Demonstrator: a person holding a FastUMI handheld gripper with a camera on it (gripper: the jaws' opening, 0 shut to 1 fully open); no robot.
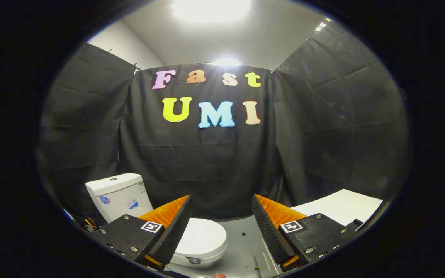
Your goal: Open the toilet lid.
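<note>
Grey floor (245,247) between parted fingers (176,227), toilet lid (201,237) down.

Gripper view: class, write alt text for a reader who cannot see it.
A white toilet with its lid closed stands just beyond the left finger of an open gripper holding nothing. Its tank backs onto black cloth; a white board lies beyond the right finger.

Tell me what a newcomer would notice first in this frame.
The gripper stands open, its two orange-backed fingers wide apart with nothing between them. Just beyond the near finger sits a white toilet, its lid down and untouched, tank against the black cloth wall. A white board lies beyond the other finger.
</note>
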